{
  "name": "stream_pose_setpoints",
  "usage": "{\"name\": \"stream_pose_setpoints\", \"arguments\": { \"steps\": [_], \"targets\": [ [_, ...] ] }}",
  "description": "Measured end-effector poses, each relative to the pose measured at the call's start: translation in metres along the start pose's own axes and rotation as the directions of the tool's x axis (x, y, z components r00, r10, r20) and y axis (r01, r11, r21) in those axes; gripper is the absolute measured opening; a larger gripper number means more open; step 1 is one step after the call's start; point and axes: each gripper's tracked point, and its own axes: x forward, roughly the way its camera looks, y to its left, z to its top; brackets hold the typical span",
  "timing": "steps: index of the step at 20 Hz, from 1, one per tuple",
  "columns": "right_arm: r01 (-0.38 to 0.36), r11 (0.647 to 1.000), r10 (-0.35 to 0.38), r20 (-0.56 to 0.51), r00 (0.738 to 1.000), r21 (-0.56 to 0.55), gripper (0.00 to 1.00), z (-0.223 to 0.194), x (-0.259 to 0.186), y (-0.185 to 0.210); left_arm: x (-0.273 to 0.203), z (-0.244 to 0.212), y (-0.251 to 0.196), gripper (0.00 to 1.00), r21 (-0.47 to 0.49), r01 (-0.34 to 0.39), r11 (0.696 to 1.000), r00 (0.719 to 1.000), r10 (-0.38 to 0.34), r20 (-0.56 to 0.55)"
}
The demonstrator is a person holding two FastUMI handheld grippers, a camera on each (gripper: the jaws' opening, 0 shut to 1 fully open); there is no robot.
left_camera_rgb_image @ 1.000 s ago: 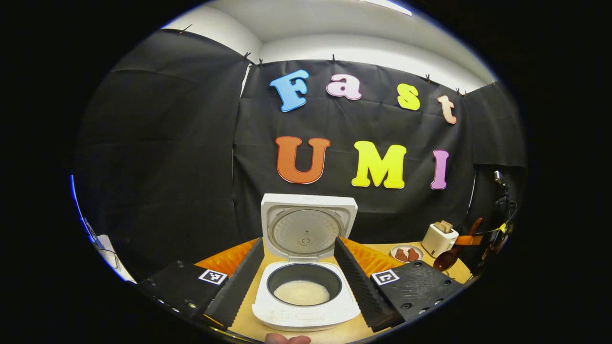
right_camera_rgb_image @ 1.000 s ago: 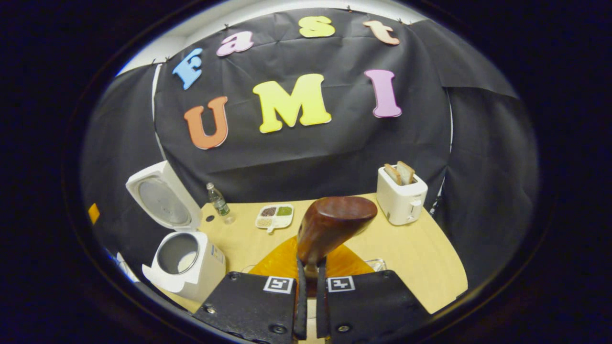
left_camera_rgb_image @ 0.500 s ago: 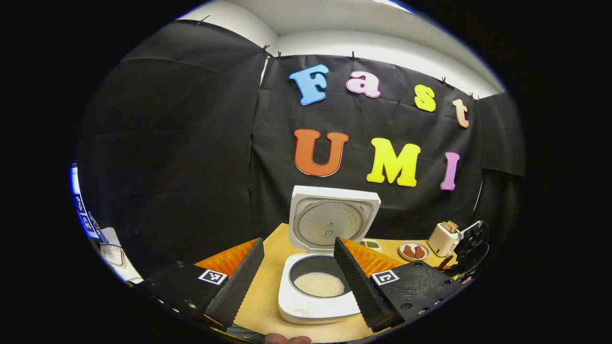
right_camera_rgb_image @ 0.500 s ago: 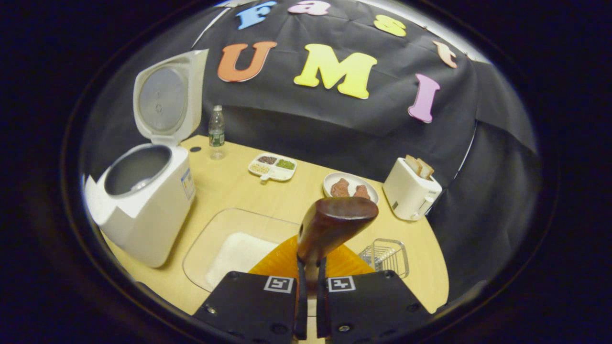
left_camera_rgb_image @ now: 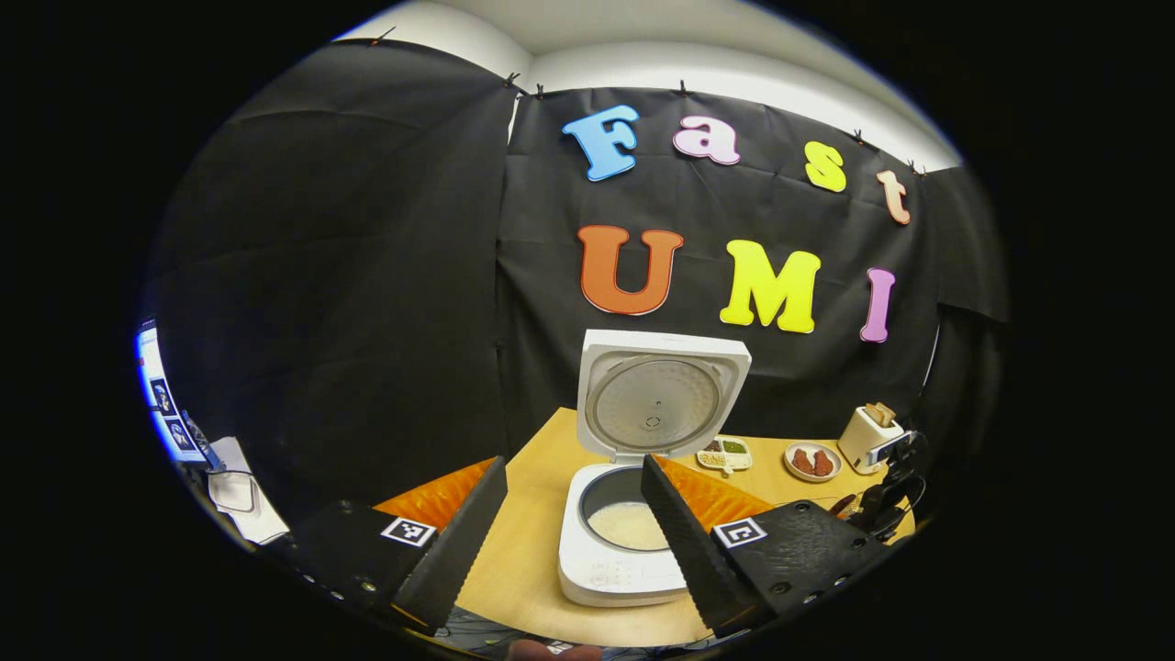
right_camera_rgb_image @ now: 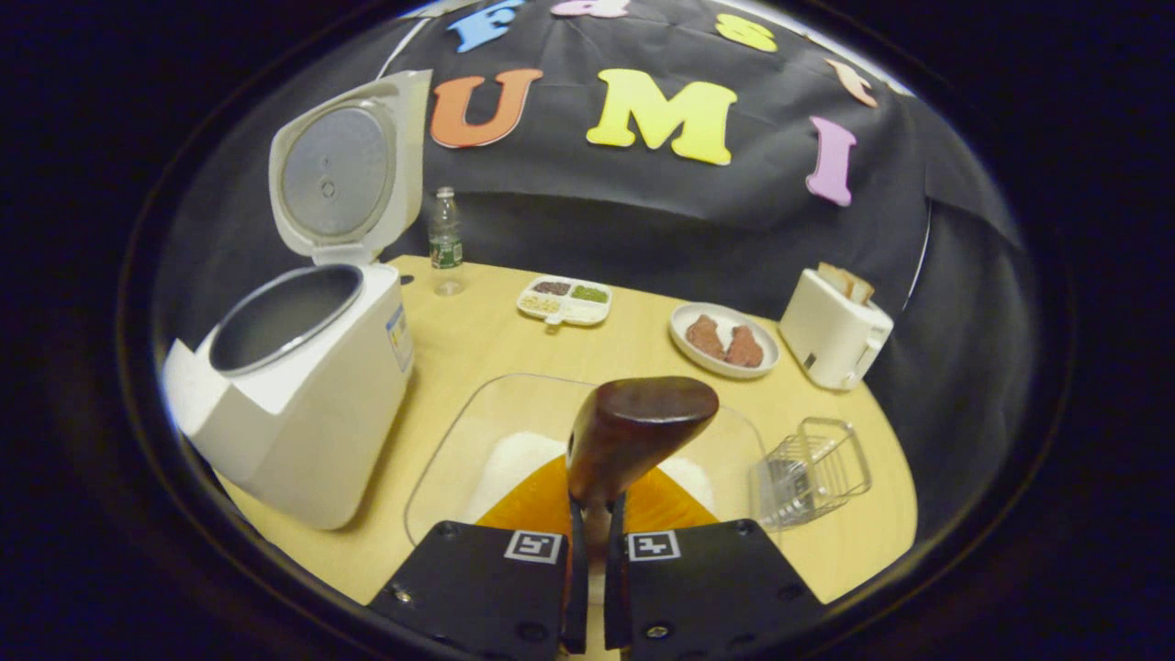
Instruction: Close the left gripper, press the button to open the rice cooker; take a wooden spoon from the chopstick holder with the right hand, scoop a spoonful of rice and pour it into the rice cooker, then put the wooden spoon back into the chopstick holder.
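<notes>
**Cooker open, spoon over the rice dish**

The white, boxy rice cooker [right_camera_rgb_image: 294, 404] stands on the light wooden table with its lid [right_camera_rgb_image: 344, 174] swung upright; in the left gripper view its dark inner pot holds a layer of white rice [left_camera_rgb_image: 629, 525]. The dark brown wooden spoon [right_camera_rgb_image: 633, 436] sits gripped by its handle, bowl upward and forward, above the clear glass dish [right_camera_rgb_image: 477, 441] of white rice just beside the cooker. The wire chopstick holder [right_camera_rgb_image: 812, 473] stands near the dish's other side.
</notes>
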Motion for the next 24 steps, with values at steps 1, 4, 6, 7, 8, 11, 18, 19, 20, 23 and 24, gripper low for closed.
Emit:
{"name": "stream_pose_setpoints", "arguments": {
  "steps": [1,4,6,7,8,11,18,19,20,23,24],
  "targets": [
    [-0.032,0.997,0.033,-0.009,0.999,0.071,0.13,0.0,0.0,0.006,-0.003,-0.001,0.001,0.94,0.001,-0.005,1.0,1.0,0.005,-0.005],
    [-0.113,0.96,0.119,-0.008,0.993,0.256,0.13,0.005,0.0,0.017,-0.01,-0.005,0.001,0.94,0.005,-0.021,1.0,1.0,0.021,-0.017],
    [-0.179,0.908,0.19,0.008,0.982,0.379,0.13,0.011,-0.001,0.023,-0.013,-0.004,-0.005,0.94,0.009,-0.024,1.0,1.0,0.024,-0.017],
    [-0.189,0.879,0.204,0.014,0.979,0.438,0.12,0.014,0.001,0.019,-0.014,-0.004,-0.008,0.94,0.014,-0.023,1.0,1.0,0.023,-0.015],
    [-0.198,0.852,0.216,0.019,0.976,0.484,0.13,0.016,0.002,0.013,-0.016,-0.003,-0.013,0.94,0.021,-0.022,1.0,1.0,0.022,-0.015],
    [-0.23,0.773,0.253,0.045,0.966,0.591,0.13,0.019,0.004,-0.007,-0.017,-0.001,-0.029,0.95,0.028,-0.013,1.0,1.0,0.014,-0.014],
    [-0.247,0.609,0.268,0.097,0.959,0.754,0.12,0.029,-0.018,-0.07,-0.008,0.01,-0.084,0.94,0.036,0.044,0.998,0.999,-0.044,0.012],
    [-0.247,0.591,0.264,0.105,0.959,0.768,0.12,0.034,-0.024,-0.078,-0.006,0.012,-0.092,0.94,0.037,0.053,0.998,0.998,-0.053,0.018],
    [-0.252,0.576,0.263,0.116,0.958,0.778,0.12,0.04,-0.032,-0.085,-0.004,0.013,-0.099,0.95,0.04,0.062,0.997,0.998,-0.063,0.024],
    [-0.286,0.531,0.26,0.168,0.951,0.798,0.12,0.07,-0.055,-0.101,-0.002,0.016,-0.109,0.94,0.047,0.073,0.996,0.996,-0.076,0.049],
    [-0.3,0.519,0.262,0.186,0.947,0.8,0.12,0.082,-0.063,-0.102,-0.002,0.015,-0.109,0.94,0.046,0.073,0.996,0.996,-0.076,0.056]
  ]
}}
